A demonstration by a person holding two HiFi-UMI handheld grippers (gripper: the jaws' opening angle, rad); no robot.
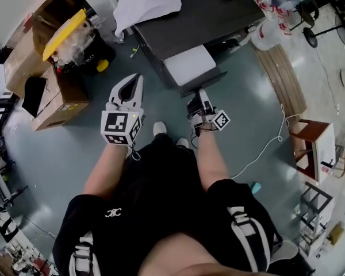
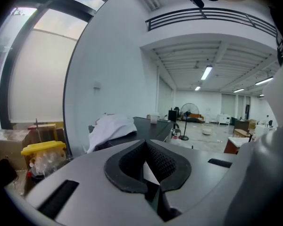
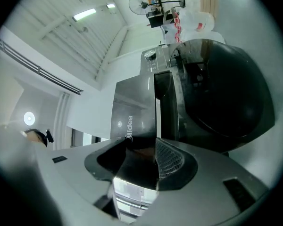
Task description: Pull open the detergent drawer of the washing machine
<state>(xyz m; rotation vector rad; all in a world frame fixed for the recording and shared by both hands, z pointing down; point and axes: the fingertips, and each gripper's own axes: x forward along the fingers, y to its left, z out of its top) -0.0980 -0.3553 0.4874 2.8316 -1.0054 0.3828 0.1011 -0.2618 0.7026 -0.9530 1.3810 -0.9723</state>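
The dark grey washing machine [image 1: 207,16] stands ahead of my feet. Its detergent drawer [image 1: 188,64] sticks out toward me, showing a pale inside behind a dark front panel [image 1: 204,84]. My right gripper [image 1: 200,98] is at that panel. In the right gripper view the dark front panel with its brand lettering [image 3: 129,121] fills the gap between the wide-set jaws of the right gripper [image 3: 141,147], both pads against it. The round dark door [image 3: 226,93] shows beside it. My left gripper [image 1: 137,79] hangs left of the drawer, tips together and empty, and in its own view the left gripper [image 2: 145,145] points over the machine top.
A white cloth [image 1: 146,2] lies on the machine top. Cardboard boxes [image 1: 52,102] and a bin with a yellow lid [image 1: 66,33] stand to the left. A clear jug [image 1: 264,33], a wooden stool [image 1: 313,137] and a white cable [image 1: 264,148] are on the right.
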